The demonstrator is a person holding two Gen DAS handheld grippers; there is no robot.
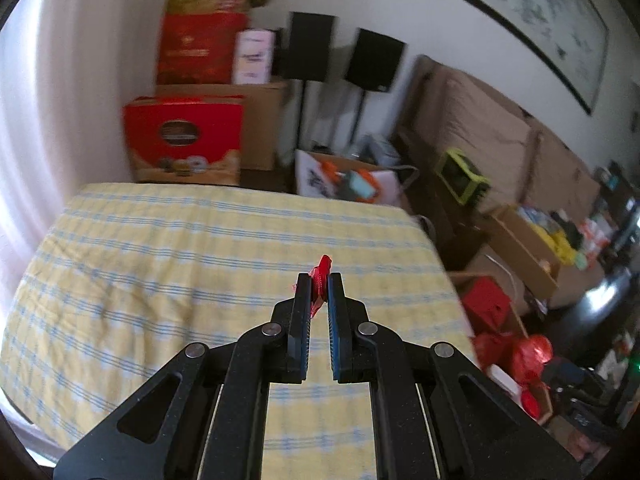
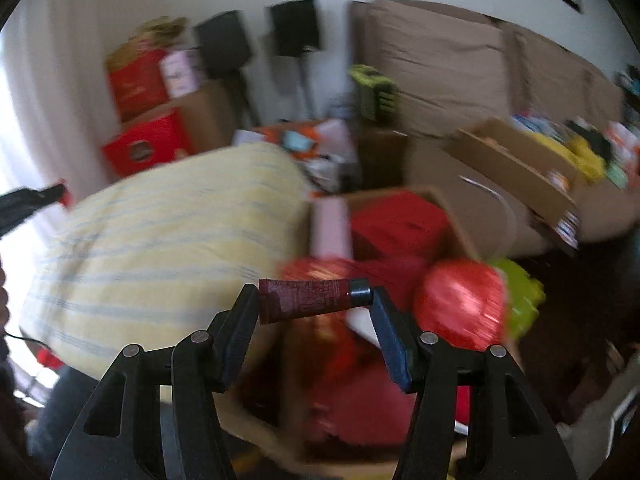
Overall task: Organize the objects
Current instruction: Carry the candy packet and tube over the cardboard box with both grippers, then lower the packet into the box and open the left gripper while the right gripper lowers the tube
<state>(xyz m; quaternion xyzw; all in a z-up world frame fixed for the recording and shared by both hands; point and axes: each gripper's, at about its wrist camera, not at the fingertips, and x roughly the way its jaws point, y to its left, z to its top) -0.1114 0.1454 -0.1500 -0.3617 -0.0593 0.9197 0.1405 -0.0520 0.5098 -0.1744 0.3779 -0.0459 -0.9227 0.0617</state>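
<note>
Yellow-and-blue checked tablecloth (image 1: 200,260) over a table, filling the lower left of the left wrist view, bare of things on its visible top; same cloth (image 2: 160,240) blurred at left in the right wrist view. Beyond it, against the white wall: brown sofa (image 1: 480,128) along the right, draped in tan covers; framed picture (image 1: 540,12) on the wall above; stacked cardboard and red boxes (image 1: 184,136) at the far left corner; two black speakers (image 1: 374,60) on stands between boxes and sofa; open cardboard box (image 1: 524,248) beside the sofa, heaped with yellow and mixed things; lime-green crate (image 1: 462,176) on the sofa arm. On the floor to the right of the table, a clutter of red packaging (image 2: 460,304), too blurred to name piece by piece.

Left gripper (image 1: 319,280) raised over the cloth, angled downward, fingers pressed together and pinching a small red wrapper (image 1: 322,276); wrapper crumpled, its tip poking up past the fingertips, clear of the table.

Right gripper (image 2: 314,294) above the floor clutter, just off the table's right edge, fingers spread about halfway and clamped on a dark red tube (image 2: 308,298); tube lying crosswise between the pads, black cap (image 2: 360,292) against the right finger, crimped flat end against the left, nothing beneath touching it. At the left edge of the right wrist view, a black gripper tip with a speck of red.
</note>
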